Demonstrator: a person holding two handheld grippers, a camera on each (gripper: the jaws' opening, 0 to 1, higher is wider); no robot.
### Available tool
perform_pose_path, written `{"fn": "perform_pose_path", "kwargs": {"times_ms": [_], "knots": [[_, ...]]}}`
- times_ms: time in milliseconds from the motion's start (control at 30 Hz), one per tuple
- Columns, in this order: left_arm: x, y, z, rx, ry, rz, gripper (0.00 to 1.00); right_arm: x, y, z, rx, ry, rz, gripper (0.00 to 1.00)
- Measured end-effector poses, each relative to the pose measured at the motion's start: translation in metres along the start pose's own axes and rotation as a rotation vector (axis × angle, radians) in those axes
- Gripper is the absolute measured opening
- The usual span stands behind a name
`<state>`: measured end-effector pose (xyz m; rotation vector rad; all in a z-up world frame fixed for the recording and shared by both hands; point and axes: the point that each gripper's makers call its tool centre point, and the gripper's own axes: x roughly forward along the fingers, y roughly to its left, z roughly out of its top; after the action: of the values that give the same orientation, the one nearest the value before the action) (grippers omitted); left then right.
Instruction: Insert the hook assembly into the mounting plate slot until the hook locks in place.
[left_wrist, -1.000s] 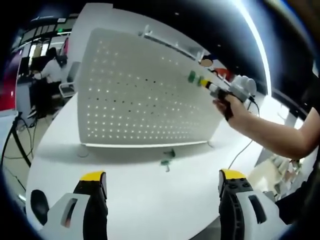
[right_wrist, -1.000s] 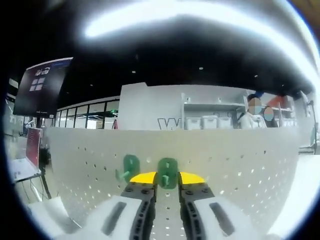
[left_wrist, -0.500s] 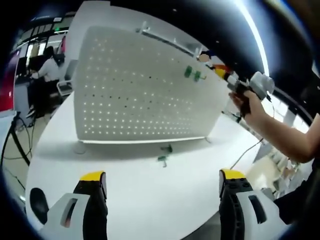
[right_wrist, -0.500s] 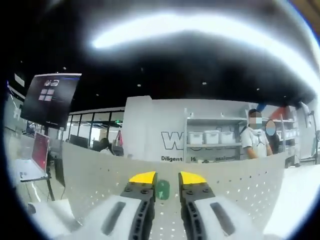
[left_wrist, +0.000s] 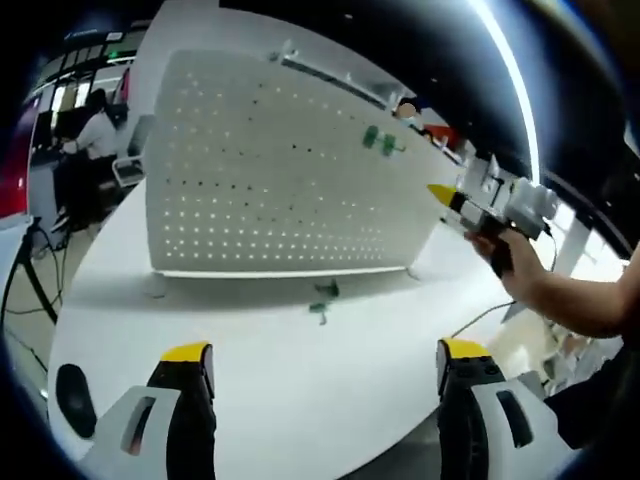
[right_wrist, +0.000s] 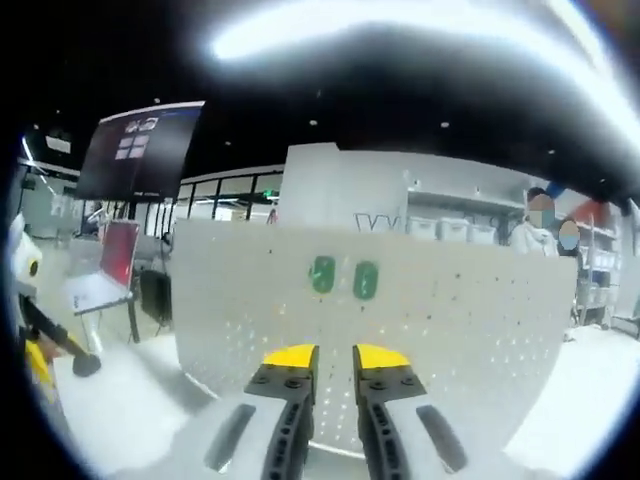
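Note:
A white pegboard (left_wrist: 270, 170) stands upright on the white table (left_wrist: 300, 400). Two green hooks (right_wrist: 322, 273) (right_wrist: 365, 280) hang side by side high on it, small in the left gripper view as hooks (left_wrist: 380, 140). Two loose green hooks (left_wrist: 320, 300) lie on the table at the board's foot. My right gripper (right_wrist: 337, 357) is well back from the board, jaws almost together with nothing between them. A hand holds that right gripper (left_wrist: 445, 193) to the right of the board. My left gripper (left_wrist: 325, 352) hovers low over the table, jaws wide apart and empty.
A laptop (right_wrist: 100, 285) sits on a desk left of the board, with a dark wall screen (right_wrist: 140, 150) above it. Shelves and people (right_wrist: 545, 215) are behind the board. A cable (left_wrist: 480, 315) trails over the table's right side.
The right gripper let go of the second green hook, which stays on the board beside the first. It drew back from the board and its jaws narrowed. The left gripper barely moved.

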<state>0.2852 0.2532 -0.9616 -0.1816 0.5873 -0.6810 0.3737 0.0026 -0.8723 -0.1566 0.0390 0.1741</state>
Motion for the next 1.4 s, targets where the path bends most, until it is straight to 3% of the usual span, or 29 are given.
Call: {"fn": "perform_pose_path", "kwargs": {"times_ms": [300,433,633,933,1233,1400], "knots": [[0.000,0.000,-0.017,-0.021,0.032,0.002,0.93,-0.018,0.047,-0.063,-0.051,0.150,0.155,0.11],[-0.001,0.004,-0.020,-0.029,0.032,0.011,0.94,-0.020,0.057,-0.085,-0.015,0.208,0.184,0.11],[0.000,0.008,-0.028,-0.060,0.057,0.009,0.94,-0.017,0.083,-0.122,-0.030,0.326,0.293,0.11],[0.007,0.009,-0.042,-0.079,0.096,-0.001,0.92,0.001,0.098,-0.170,-0.068,0.490,0.417,0.12],[0.008,0.014,-0.045,-0.090,0.111,0.015,0.93,0.047,0.102,-0.196,-0.206,0.562,0.515,0.13],[0.007,0.021,-0.047,-0.112,0.110,0.029,0.92,0.065,0.102,-0.209,-0.183,0.601,0.528,0.13]]}}
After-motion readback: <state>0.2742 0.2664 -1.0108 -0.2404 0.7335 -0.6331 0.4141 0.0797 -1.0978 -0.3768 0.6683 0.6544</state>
